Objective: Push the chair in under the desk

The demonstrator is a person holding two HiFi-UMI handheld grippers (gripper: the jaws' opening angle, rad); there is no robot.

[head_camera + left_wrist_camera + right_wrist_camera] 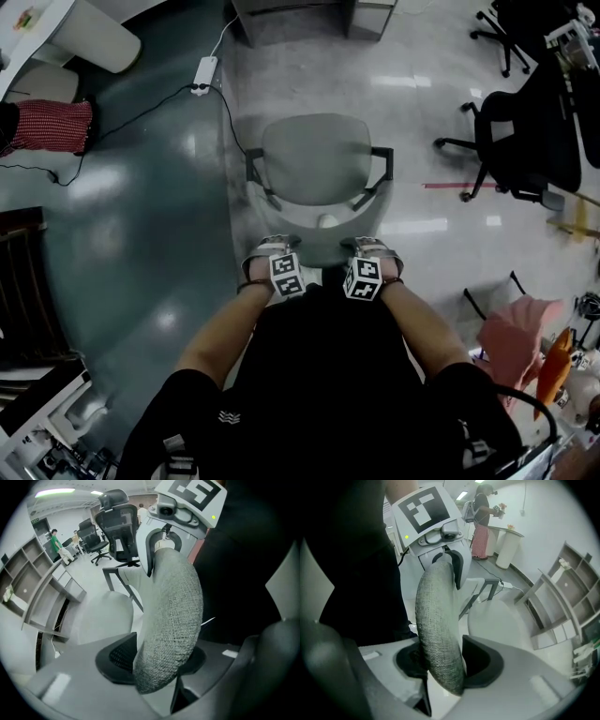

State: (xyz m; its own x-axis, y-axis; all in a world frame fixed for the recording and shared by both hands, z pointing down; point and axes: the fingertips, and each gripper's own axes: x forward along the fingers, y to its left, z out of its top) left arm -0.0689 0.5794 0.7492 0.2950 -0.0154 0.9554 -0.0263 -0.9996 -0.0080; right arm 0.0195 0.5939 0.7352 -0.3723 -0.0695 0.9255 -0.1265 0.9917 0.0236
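I have the left gripper [272, 246] and right gripper [369, 244] clamped on the backrest [173, 602] of the chair [316, 159]. It stands on open floor, short of what is probably the counter [300, 19]. An uneven push would swivel it. A castor may snag the cable [232, 122].

The chair [316, 164] stands on the floor [141, 216] directly before the person, seat facing away. Its backrest [173, 602] is the nearest part. The left tongs [272, 248] and right tongs [368, 247] sit side by side on its top edge, each with the edge clamped between its jaws. Beyond the chair, at the far edge of the head view, stands the counter [309, 17]. A power strip [203, 75] lies on the floor to the chair's far left, its cable running nearer and leftward. Other office chairs [520, 141] stand well apart on the right.
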